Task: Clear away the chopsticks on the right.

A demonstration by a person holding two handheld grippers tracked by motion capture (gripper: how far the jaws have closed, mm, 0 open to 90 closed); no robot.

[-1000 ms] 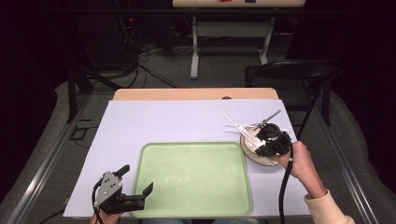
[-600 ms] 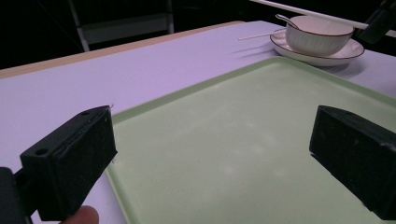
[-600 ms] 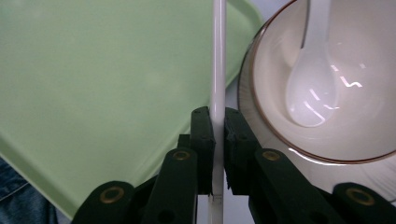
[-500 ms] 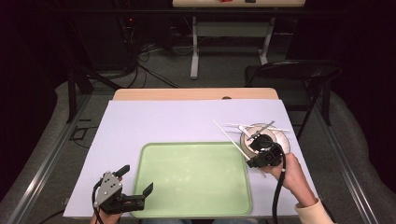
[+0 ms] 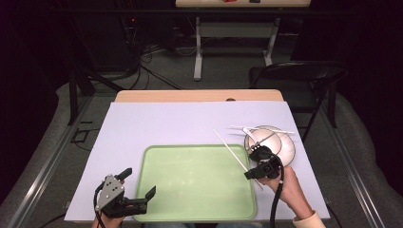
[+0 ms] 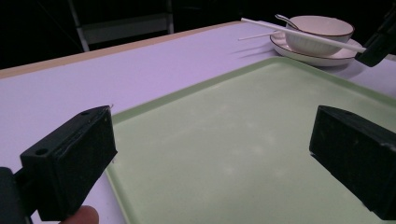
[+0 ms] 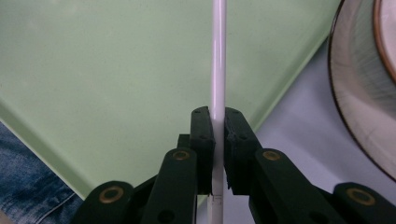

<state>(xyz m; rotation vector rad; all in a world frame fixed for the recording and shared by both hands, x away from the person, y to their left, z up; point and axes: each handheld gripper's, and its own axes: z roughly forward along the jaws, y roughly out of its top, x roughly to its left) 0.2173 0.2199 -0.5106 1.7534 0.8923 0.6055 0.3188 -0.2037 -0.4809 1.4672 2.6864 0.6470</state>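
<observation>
Carried back from the bowl (image 5: 260, 140), the right hand-held gripper (image 5: 256, 172) now clamps a white chopstick (image 5: 231, 150) above the green tray's (image 5: 190, 209) right edge, not yet laid down, while the left hand-held gripper (image 5: 140, 191) waits wide open and empty at the tray's near-left corner.

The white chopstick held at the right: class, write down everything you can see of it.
The thin white plastic-looking chopstick is a straight, smooth, glossy round rod. The right tool is shut on it near one end, jaws pinching both sides. It slants above the pale green rectangular tray, its long free end pointing away toward the far left. It seems to touch nothing else.
</observation>
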